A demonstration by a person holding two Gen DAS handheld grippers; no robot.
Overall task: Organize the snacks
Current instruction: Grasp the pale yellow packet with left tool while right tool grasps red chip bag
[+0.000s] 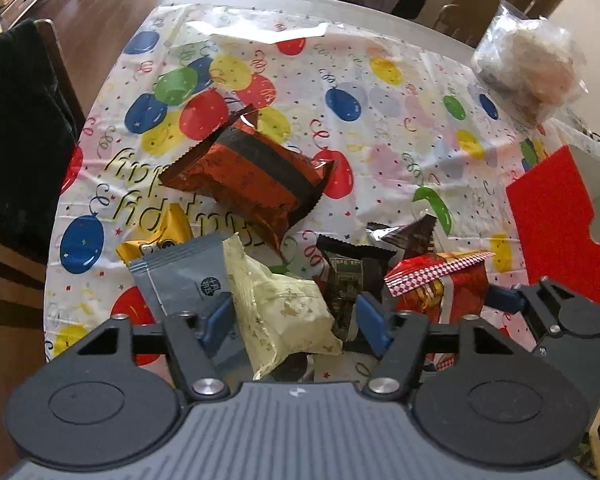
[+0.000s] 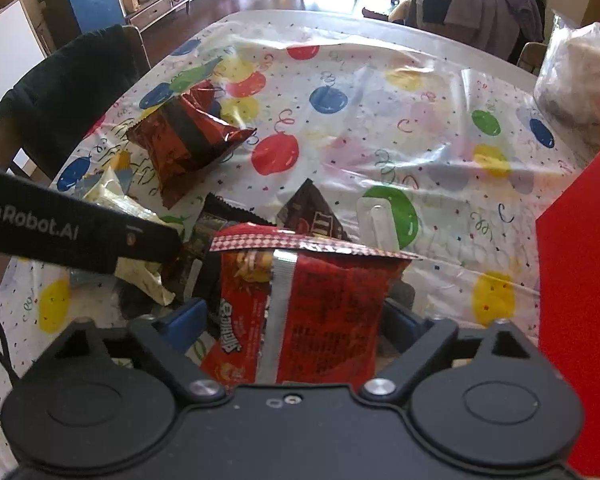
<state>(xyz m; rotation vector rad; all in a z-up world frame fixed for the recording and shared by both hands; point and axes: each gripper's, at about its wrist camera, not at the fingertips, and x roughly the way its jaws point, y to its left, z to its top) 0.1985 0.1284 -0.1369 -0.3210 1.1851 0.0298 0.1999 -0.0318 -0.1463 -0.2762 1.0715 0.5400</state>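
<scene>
both grippers tilt steeply down over a heap of snack packets on a table under a balloon-print party cloth (image 1: 380, 80). the left gripper (image 1: 296, 316) straddles a cream packet (image 1: 284, 308) with small gold marks; its blue pads (image 1: 220, 320) stand on either side of the packet, the left one against its edge, while a thin dark gap shows by the right one, so a firm grip cannot be told. the right gripper (image 2: 296, 320) straddles an upright red snack bag (image 2: 312, 312) with a checked top seam; the jaws stand wide, the left blue pad a little clear of the bag's edge, the right pad half hidden behind it, so contact there cannot be told.

the lower ends of both packets are hidden by the gripper bodies. print on the red bag is blurred. in the right wrist view the left gripper's black body crosses the left side and covers part of the heap.

counted in the left wrist view: one cream packet, one grey packet (image 1: 180, 276), one yellow packet (image 1: 160, 236) partly buried, one orange-and-black striped bag (image 1: 252, 172) lying apart toward the cloth's middle, two dark wrappers (image 1: 352, 272) (image 1: 412, 236), one red bag (image 1: 444, 280). a red box (image 1: 556, 220) is cut off at the right edge, and a clear plastic bag (image 1: 528, 60) of pale contents sits at the far right corner.
</scene>
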